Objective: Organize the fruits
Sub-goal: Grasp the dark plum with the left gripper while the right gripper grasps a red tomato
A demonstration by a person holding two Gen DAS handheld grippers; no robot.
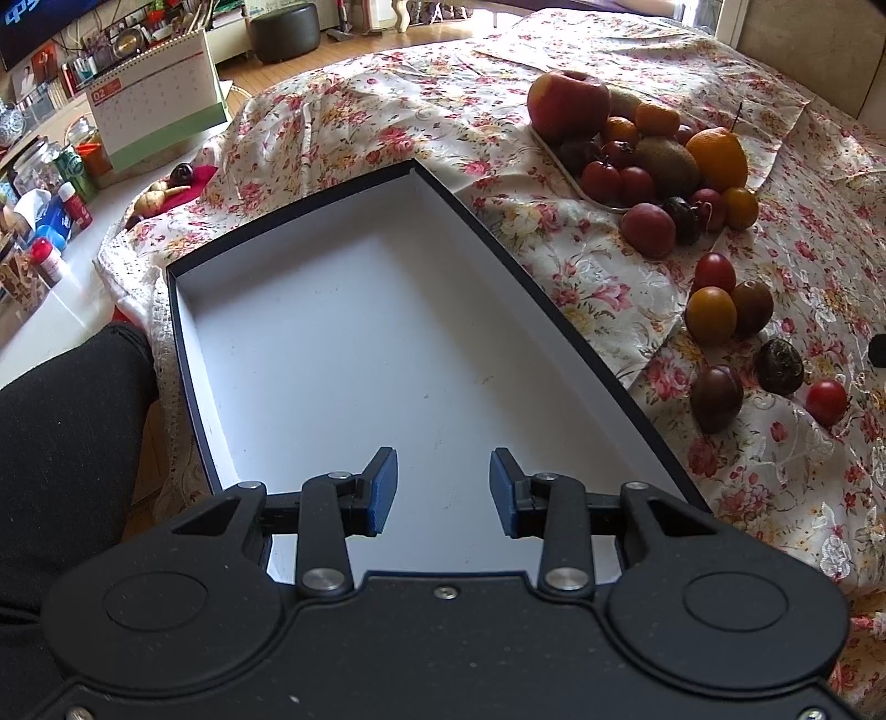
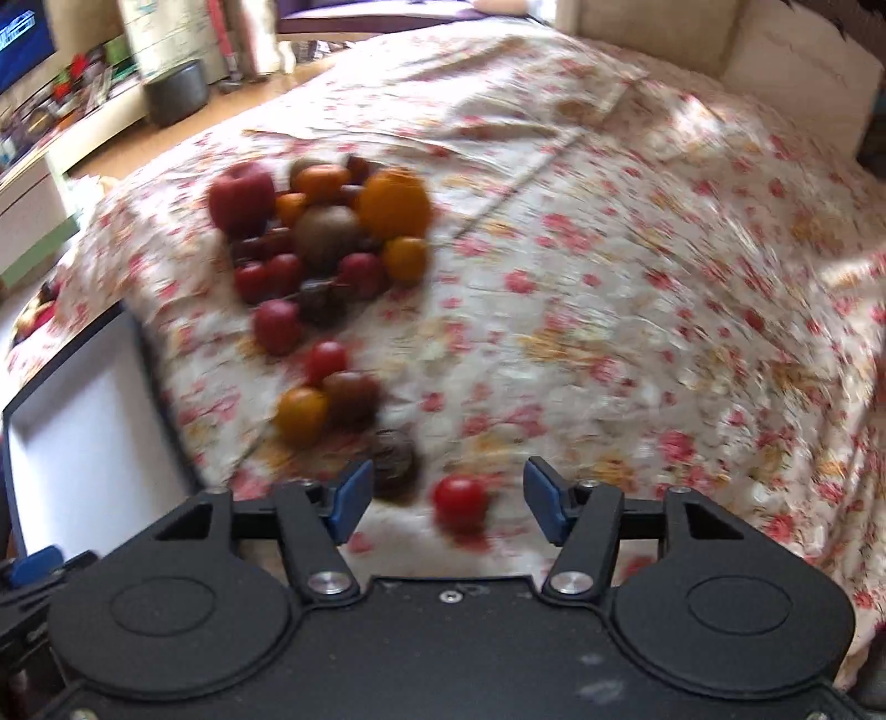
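An empty dark-rimmed box with a white inside (image 1: pixel 343 332) lies on the floral cloth; it also shows at the left of the right wrist view (image 2: pixel 83 399). My left gripper (image 1: pixel 443 490) is open and empty, over the near end of the box. A heap of fruit sits on a plate (image 1: pixel 587 191): a red apple (image 1: pixel 567 102), a kiwi (image 1: pixel 667 158), an orange (image 1: pixel 717 158), small tomatoes. Loose tomatoes lie nearer, among them a red one (image 2: pixel 459 498) and a dark one (image 2: pixel 396 462). My right gripper (image 2: pixel 448 507) is open, with the red tomato between its fingers. The right view is blurred.
A floral cloth (image 1: pixel 775 471) covers the table. A person's dark-clothed leg (image 1: pixel 61 421) is at the left. A desk calendar (image 1: pixel 158 108), jars and bottles stand on a shelf beyond the table's left edge. A dark stool (image 1: pixel 285 30) stands on the floor.
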